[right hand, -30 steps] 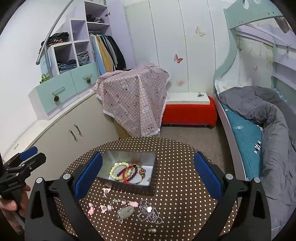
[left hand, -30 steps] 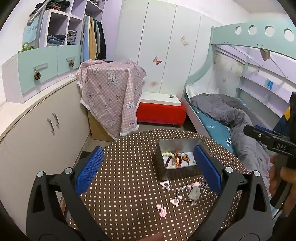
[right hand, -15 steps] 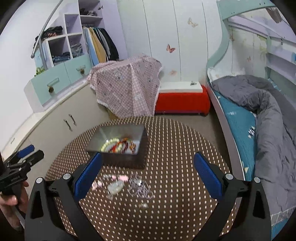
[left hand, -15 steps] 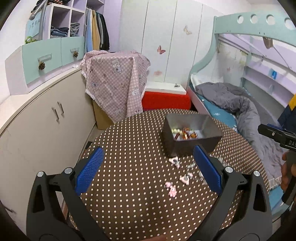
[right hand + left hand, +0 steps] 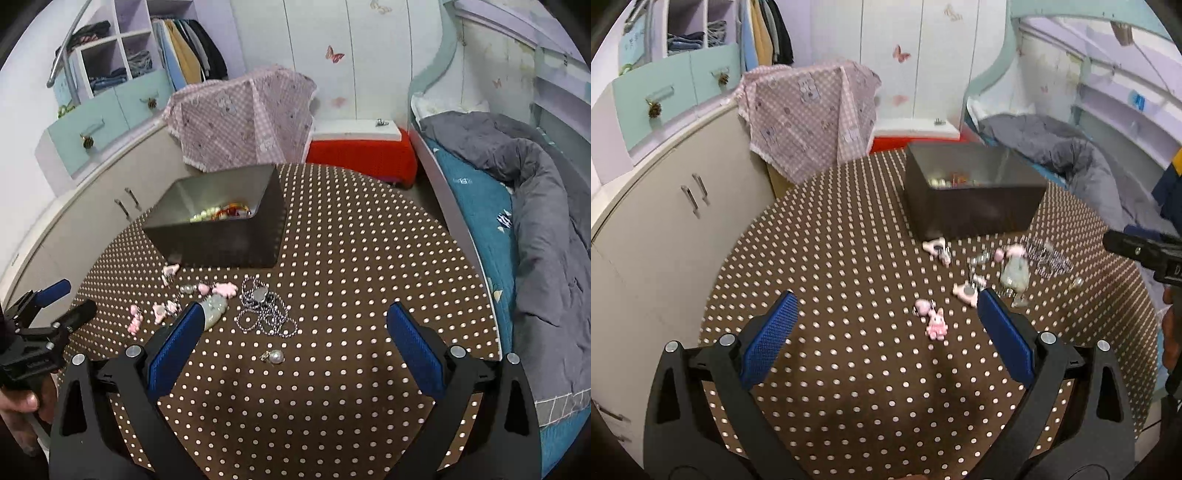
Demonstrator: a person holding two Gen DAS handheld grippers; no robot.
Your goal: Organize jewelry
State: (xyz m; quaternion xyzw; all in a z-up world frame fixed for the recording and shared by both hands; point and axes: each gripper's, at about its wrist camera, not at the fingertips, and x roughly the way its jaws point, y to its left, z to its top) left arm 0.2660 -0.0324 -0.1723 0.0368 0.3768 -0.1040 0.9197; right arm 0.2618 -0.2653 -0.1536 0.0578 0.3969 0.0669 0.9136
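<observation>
A dark metal box (image 5: 971,195) (image 5: 221,218) with bead bracelets (image 5: 221,213) inside stands on the round brown dotted table (image 5: 831,258) (image 5: 351,258). Loose jewelry lies in front of it: a pink bunny charm (image 5: 936,325), pink clips (image 5: 221,289), a pale green pendant (image 5: 216,308), a silver bead chain (image 5: 264,310) and a pearl (image 5: 276,356). My left gripper (image 5: 886,328) is open and empty, low over the table just short of the charms. My right gripper (image 5: 295,328) is open and empty, close above the chain and pearl.
Cream cabinets (image 5: 665,206) run along the left. A pink checked cloth (image 5: 243,118) covers something behind the table. A red bench (image 5: 362,147) and a bed with a grey duvet (image 5: 535,206) stand at the back and right.
Both grippers have come down and forward toward the table and the loose jewelry. The box and pieces now look larger and closer. Both stay open.
</observation>
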